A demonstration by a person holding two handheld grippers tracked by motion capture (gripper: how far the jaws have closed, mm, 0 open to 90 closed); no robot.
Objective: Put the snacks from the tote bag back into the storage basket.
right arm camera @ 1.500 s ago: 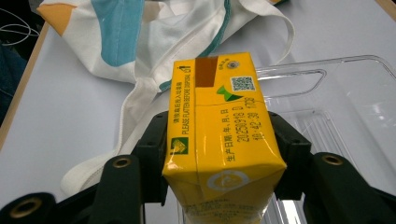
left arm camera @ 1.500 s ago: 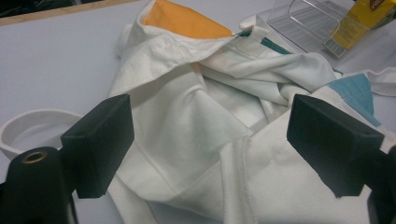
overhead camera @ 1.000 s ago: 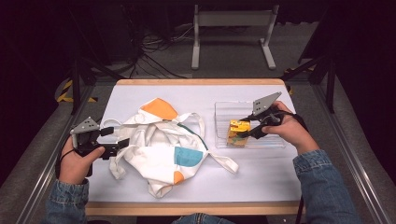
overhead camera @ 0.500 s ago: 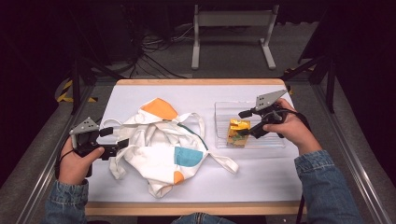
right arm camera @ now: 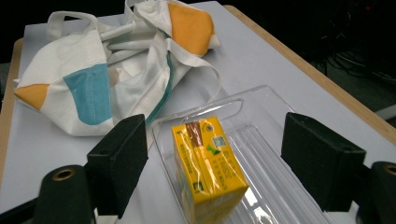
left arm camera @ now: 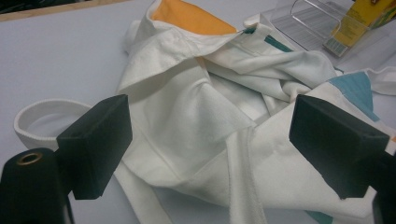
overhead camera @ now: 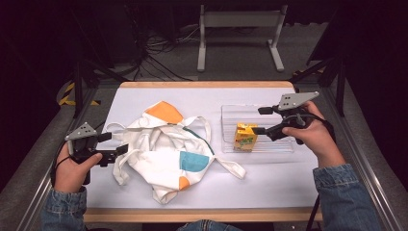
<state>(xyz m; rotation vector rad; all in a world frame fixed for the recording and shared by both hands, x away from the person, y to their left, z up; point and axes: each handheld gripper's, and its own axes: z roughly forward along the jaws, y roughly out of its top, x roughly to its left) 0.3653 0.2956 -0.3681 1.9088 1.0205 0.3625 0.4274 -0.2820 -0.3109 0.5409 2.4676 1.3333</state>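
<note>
A clear plastic tray point(overhead camera: 276, 147) sat on the white table point(overhead camera: 144, 98), and everything else is placed from it. Inside the tray, toward its end nearest the bag, stood a yellow juice carton point(overhead camera: 245, 136), upright on the tray floor. The right gripper point(overhead camera: 260, 120) hung over the tray with its jaws spread wide apart, clamped on nothing; in the right gripper view the carton point(right arm camera: 208, 170) lay between and just ahead of the two black pads point(right arm camera: 119, 161), touching neither. A crumpled white cloth bag point(overhead camera: 166, 151) with orange and teal patches lay just beside the tray, on the side away from the right hand point(overhead camera: 312, 134), one strap reaching toward the tray's near corner. The left gripper point(overhead camera: 122, 143) was at the bag's far side from the tray, jaws also apart, its pads point(left arm camera: 95, 142) poised around folds of the cloth point(left arm camera: 196, 121) without closing on them. The left hand point(overhead camera: 72, 168) gripped its handle.
</note>
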